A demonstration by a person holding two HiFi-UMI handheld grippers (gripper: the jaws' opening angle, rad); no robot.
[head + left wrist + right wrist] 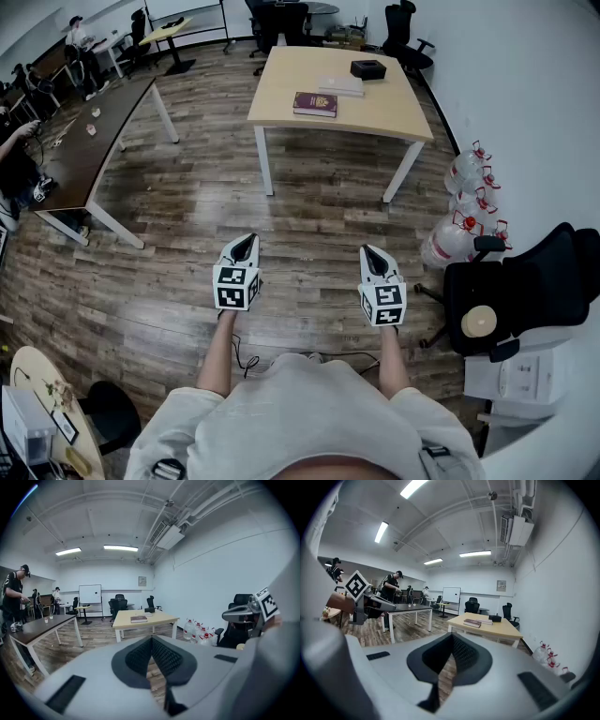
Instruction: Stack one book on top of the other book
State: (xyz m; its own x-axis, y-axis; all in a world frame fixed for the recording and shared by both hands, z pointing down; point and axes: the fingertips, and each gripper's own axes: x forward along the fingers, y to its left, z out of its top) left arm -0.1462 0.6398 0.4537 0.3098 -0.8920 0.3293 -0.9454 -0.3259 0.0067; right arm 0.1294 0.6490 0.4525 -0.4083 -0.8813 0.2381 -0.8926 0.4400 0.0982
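A dark red book [315, 103] lies on the light wooden table [281, 108] far ahead, and a pale grey book [341, 84] lies just behind it. Both books [138, 618] show small in the left gripper view, and the red book [472, 623] with the pale one [483, 621] in the right gripper view. My left gripper [246, 246] and right gripper [371, 255] are held side by side over the wood floor, well short of the table. Both are shut with nothing between the jaws.
A black box [367, 68] sits on the table behind the books. A dark long table [89, 141] stands at the left with people near it. Water jugs [461, 211] and a black office chair [525, 291] line the right wall.
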